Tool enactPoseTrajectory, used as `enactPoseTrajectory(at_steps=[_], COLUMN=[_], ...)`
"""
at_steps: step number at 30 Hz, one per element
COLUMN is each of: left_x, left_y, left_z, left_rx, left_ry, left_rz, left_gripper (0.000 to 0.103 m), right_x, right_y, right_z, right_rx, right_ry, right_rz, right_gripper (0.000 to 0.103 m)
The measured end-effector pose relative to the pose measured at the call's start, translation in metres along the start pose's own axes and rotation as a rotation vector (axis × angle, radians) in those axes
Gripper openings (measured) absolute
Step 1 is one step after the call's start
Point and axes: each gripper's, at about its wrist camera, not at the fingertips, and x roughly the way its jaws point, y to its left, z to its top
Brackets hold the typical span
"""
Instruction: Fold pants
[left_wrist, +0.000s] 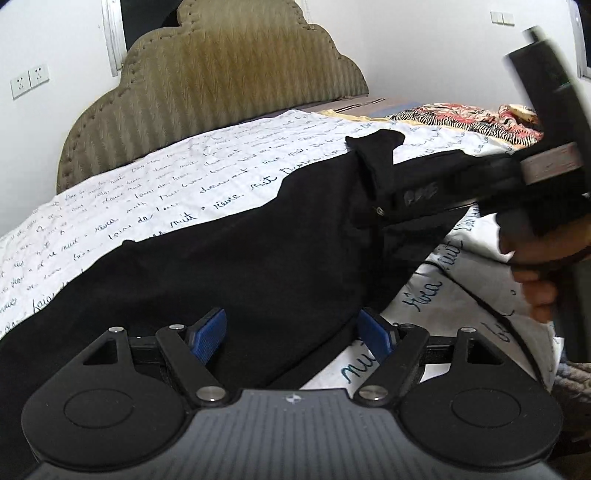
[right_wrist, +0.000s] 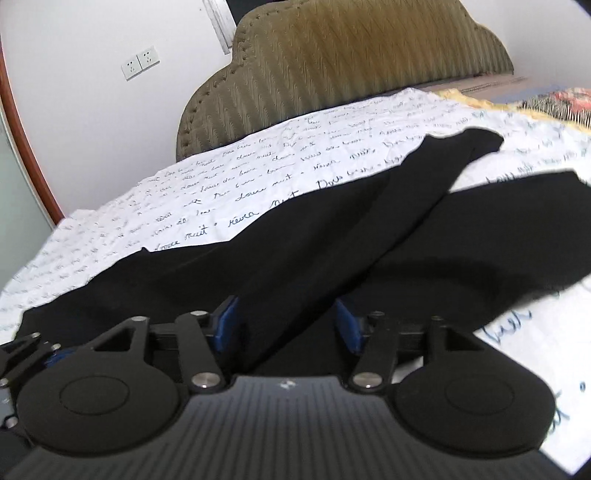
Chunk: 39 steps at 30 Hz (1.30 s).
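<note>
Black pants (left_wrist: 240, 258) lie spread on a white bedsheet with blue script (left_wrist: 166, 184). My left gripper (left_wrist: 293, 332) is open, its blue pads (left_wrist: 210, 328) wide apart with the pants' edge lying between them. In the left wrist view the right gripper's body (left_wrist: 546, 162) shows at the right, holding the waistband raised. In the right wrist view the pants (right_wrist: 332, 240) fan out in folds ahead, and my right gripper (right_wrist: 288, 325) has its blue pads (right_wrist: 227, 321) set apart with black fabric bunched between them.
An olive padded headboard (left_wrist: 207, 81) stands behind the bed. A patterned red and striped cloth (left_wrist: 461, 114) lies at the far right of the bed. Wall sockets (right_wrist: 140, 62) are on the white wall. The person's hand (left_wrist: 535, 266) is at the right.
</note>
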Motion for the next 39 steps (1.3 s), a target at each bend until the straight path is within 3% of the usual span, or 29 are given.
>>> enactPoseTrajectory(at_steps=[1, 3, 6, 13, 21, 24, 29, 31, 33, 35, 38, 39], left_x=[-0.002, -0.006, -0.007, 0.005, 0.059, 0.084, 0.104, 0.113, 0.118, 0.117, 0.116, 0.115], left_y=[0.000, 0.001, 0.004, 0.010, -0.006, -0.018, -0.029, -0.025, -0.014, -0.003, 0.001, -0.001], left_z=[0.000, -0.001, 0.002, 0.032, 0.086, 0.095, 0.080, 0.073, 0.076, 0.074, 0.072, 0.072], left_rx=[0.001, 0.011, 0.010, -0.084, -0.117, -0.097, -0.077, -0.103, -0.158, -0.208, -0.232, -0.214], left_ry=[-0.004, -0.015, -0.016, -0.025, -0.065, -0.078, -0.098, -0.057, 0.010, -0.003, 0.005, 0.004], left_rz=[0.004, 0.015, 0.010, -0.091, -0.164, -0.129, -0.134, -0.116, -0.137, -0.174, -0.181, -0.183], left_gripper=[0.078, 0.078, 0.078, 0.078, 0.078, 0.078, 0.078, 0.078, 0.078, 0.078, 0.078, 0.079], right_x=[0.005, 0.007, -0.004, -0.037, -0.038, -0.056, -0.077, -0.068, -0.045, -0.013, 0.042, 0.059], right_y=[0.003, 0.005, -0.002, -0.016, -0.024, -0.029, -0.047, -0.044, -0.036, -0.034, -0.052, -0.058], right_z=[-0.001, -0.004, -0.008, -0.019, -0.031, -0.024, 0.019, 0.045, 0.072, 0.099, 0.143, 0.154], right_rx=[-0.026, -0.032, 0.002, 0.039, 0.047, 0.011, -0.129, -0.198, -0.279, -0.331, -0.276, -0.263], right_ry=[0.008, 0.011, -0.006, 0.022, 0.046, 0.019, -0.059, -0.069, -0.070, -0.062, -0.015, 0.002], right_rz=[-0.030, -0.054, -0.041, -0.004, -0.004, -0.044, -0.220, -0.241, -0.262, -0.298, -0.303, -0.318], right_gripper=[0.007, 0.006, 0.005, 0.005, 0.007, 0.011, 0.016, 0.016, 0.015, 0.015, 0.017, 0.022])
